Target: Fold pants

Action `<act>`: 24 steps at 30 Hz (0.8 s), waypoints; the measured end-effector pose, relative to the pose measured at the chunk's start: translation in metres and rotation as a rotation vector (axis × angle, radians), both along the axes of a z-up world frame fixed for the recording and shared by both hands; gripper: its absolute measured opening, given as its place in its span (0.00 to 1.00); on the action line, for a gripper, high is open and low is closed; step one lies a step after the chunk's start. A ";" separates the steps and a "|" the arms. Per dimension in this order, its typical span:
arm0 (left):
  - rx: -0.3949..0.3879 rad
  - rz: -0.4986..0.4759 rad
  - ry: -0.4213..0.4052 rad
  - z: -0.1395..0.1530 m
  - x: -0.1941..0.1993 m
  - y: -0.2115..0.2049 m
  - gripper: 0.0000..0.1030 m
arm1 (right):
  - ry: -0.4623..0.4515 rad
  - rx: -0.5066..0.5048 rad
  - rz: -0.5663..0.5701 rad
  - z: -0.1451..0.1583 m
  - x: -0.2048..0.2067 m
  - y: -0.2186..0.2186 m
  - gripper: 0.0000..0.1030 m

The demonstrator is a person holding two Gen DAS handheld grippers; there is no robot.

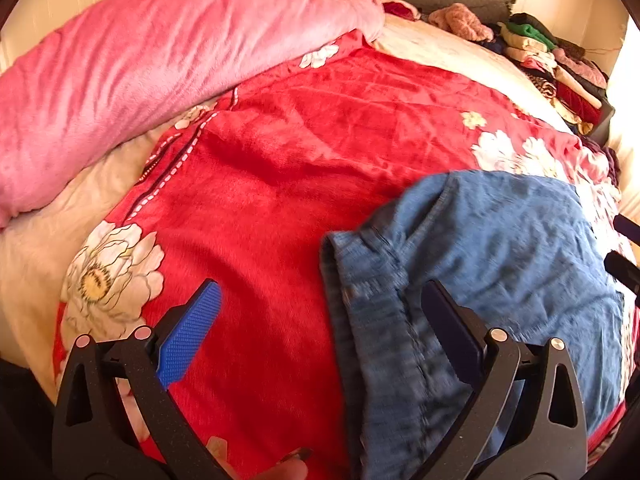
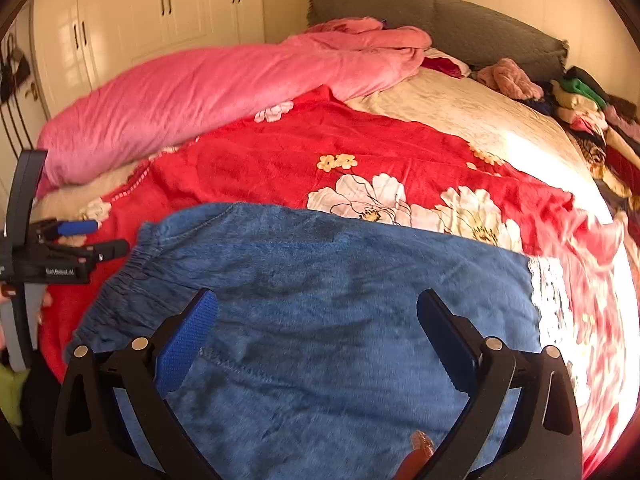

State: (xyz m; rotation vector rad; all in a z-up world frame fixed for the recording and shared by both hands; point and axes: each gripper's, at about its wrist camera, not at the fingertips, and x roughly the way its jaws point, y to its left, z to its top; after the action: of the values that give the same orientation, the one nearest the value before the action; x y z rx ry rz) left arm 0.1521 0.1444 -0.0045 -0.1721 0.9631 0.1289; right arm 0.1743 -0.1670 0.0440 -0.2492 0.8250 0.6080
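Blue pants point(image 2: 320, 300) lie spread on a red floral blanket point(image 1: 280, 168) covering a bed point(image 2: 460, 120); their gathered elastic waistband point(image 2: 132, 276) points toward the left side of the right wrist view, the cloth flat and faintly creased. The right hand-held gripper point(image 2: 318, 320) hovers over the middle of the pants, its blue-padded fingers point(image 2: 188, 344) wide apart and gripping nothing; the left hand-held gripper point(image 1: 320, 312) hangs above the waistband end, fingers likewise spread, one finger over bare blanket and the other over the denim-blue fabric. In the right wrist view the left hand-held gripper appears at the far left edge, just beside the waistband. A rolled pink duvet point(image 1: 140, 64) lies along the far side of the bed; a heap of folded clothes point(image 1: 556, 64) sits near the grey headboard point(image 2: 460, 20); white wardrobe doors point(image 2: 152, 20) stand behind.
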 end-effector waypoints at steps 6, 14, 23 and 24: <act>-0.013 -0.029 0.030 -0.012 0.025 0.000 0.91 | 0.023 -0.047 0.057 -0.013 0.030 0.028 0.96; 0.041 -0.077 0.024 -0.029 0.043 -0.006 0.82 | 0.011 -0.109 0.110 -0.024 0.069 0.062 0.96; -0.059 -0.197 -0.081 -0.012 0.028 -0.007 0.27 | 0.017 -0.260 0.200 -0.048 0.092 0.089 0.96; -0.063 -0.208 -0.108 -0.006 0.022 -0.008 0.27 | 0.012 -0.258 0.207 -0.049 0.092 0.090 0.96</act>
State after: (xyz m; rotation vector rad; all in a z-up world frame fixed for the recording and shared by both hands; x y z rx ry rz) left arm 0.1741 0.1369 -0.0110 -0.1343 0.8726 -0.1009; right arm 0.2665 -0.0773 -0.0051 -0.5718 0.8956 0.6972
